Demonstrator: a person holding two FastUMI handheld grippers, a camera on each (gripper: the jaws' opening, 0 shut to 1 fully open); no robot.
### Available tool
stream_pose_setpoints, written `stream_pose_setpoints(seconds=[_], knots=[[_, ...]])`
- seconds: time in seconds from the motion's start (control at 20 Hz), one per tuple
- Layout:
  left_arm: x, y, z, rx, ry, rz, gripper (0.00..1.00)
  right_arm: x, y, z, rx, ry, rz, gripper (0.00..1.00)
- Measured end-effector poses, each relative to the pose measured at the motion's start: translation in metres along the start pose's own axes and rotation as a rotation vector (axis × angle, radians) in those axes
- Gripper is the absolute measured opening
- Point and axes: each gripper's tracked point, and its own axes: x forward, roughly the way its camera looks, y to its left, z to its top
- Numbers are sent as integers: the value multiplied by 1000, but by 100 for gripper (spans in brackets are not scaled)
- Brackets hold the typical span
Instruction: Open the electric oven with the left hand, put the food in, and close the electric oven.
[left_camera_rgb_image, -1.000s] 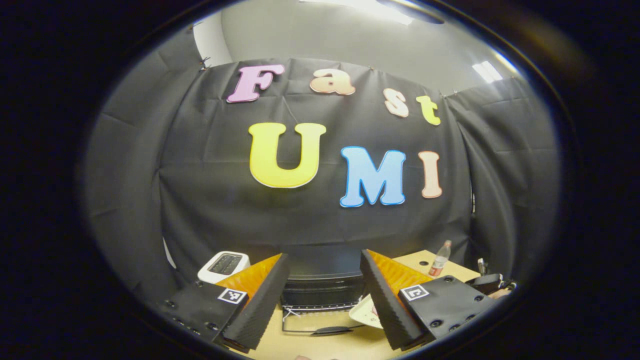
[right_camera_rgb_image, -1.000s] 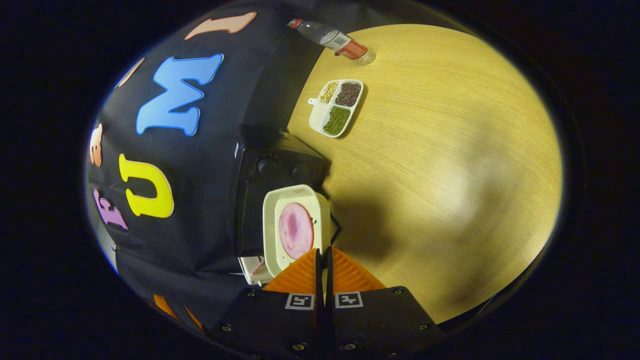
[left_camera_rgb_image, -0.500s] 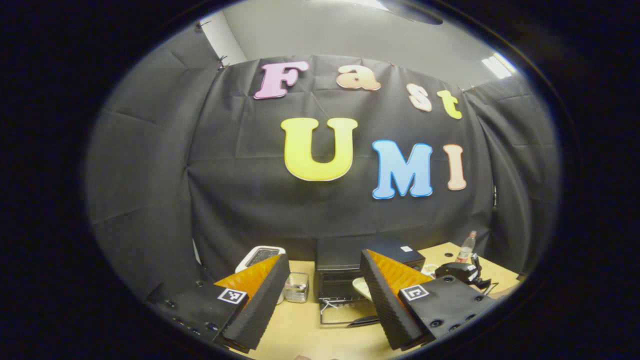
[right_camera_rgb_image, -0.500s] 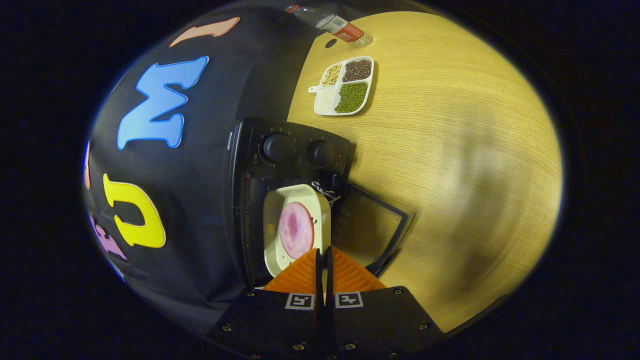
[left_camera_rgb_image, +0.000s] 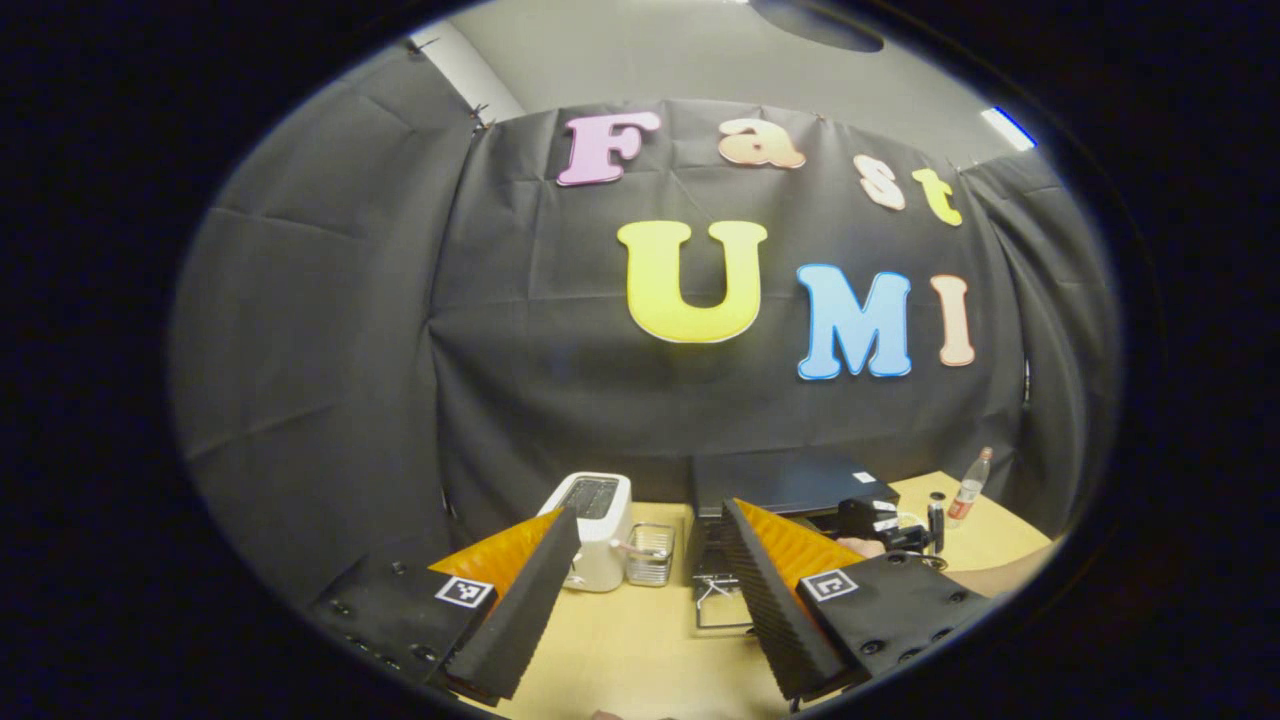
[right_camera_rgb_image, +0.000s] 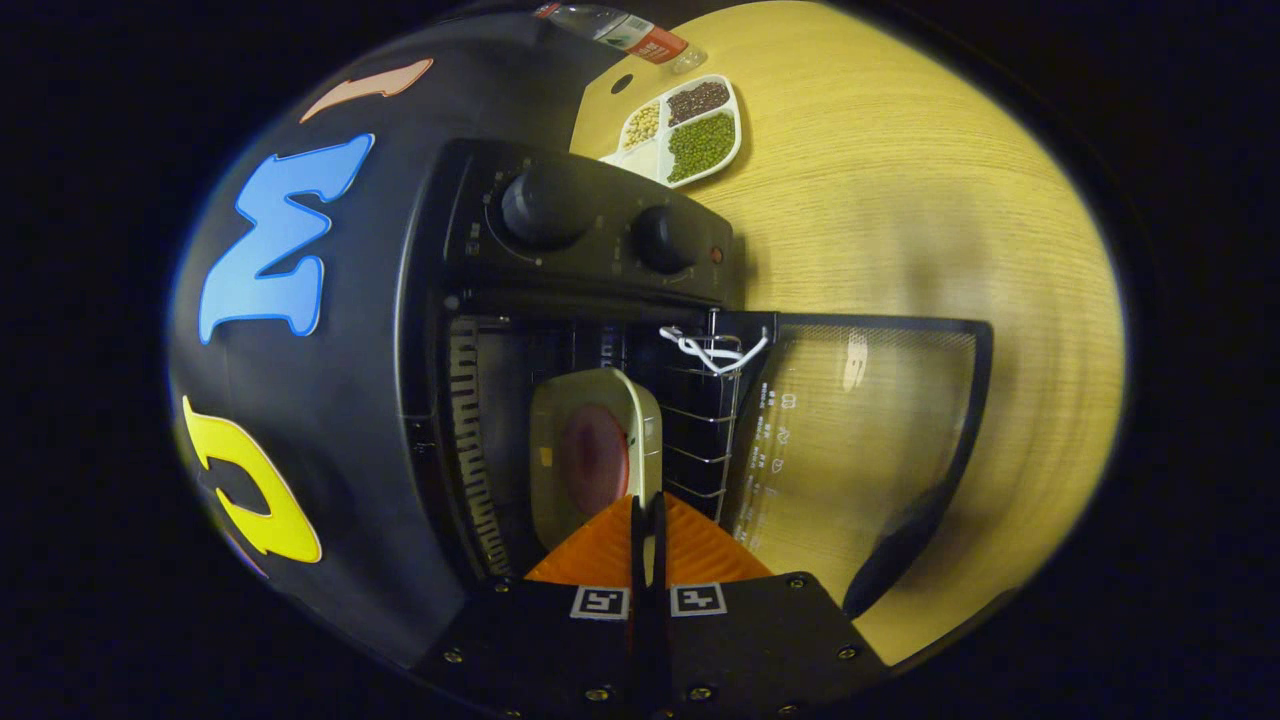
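Presently, we find the right gripper (right_camera_rgb_image: 647, 515) clamped on the tray (right_camera_rgb_image: 560, 455) of pink food (right_camera_rgb_image: 592, 450), inside the electric oven (right_camera_rgb_image: 560, 300), door (right_camera_rgb_image: 860, 420) down on the wooden table (right_camera_rgb_image: 900, 200); a divided dish (right_camera_rgb_image: 690, 130) holds beans. Our left gripper (left_camera_rgb_image: 640, 560) gapes empty.

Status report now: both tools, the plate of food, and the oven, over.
Left tool open, holding nothing. Right tool shut on plate, ham slice on it, entering oven. Door down; nothing blocks the way.
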Motion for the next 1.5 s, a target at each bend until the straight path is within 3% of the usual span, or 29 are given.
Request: stream_pose_setpoints(seconds=[0.25, 0.6, 0.75, 0.8, 0.85, 0.95, 1.0, 1.2, 1.45, 1.5], knots=[[-4, 15, -12, -6, 27, 38, 96, 24, 14, -5, 33, -61, 29, 1], [3, 6, -8, -14, 21, 20, 100, 28, 20, -4, 54, -48, 70, 7], [8, -14, -3, -15, 9, -17, 96, 13, 15, -3, -8, 0, 62, 32], [10, -22, -2, -14, 6, -32, 96, 6, 9, -3, -50, 20, 38, 39], [13, -30, -1, -14, -2, -47, 96, -1, 7, -1, -96, 32, 36, 40], [16, -43, 3, -16, -15, -73, 100, -20, -1, 4, -217, 49, 18, 56], [18, -51, 4, -20, -18, -88, 96, -28, -5, 5, -284, 67, 10, 56], [24, -79, 8, -4, -31, -154, 96, -70, -5, 27, -543, 108, 36, 56], [33, -110, 11, 7, -26, -206, 96, -128, 9, 67, -814, 68, 93, 56], [36, -116, 9, 5, -20, -214, 100, -143, 15, 75, -881, 42, 120, 56]])
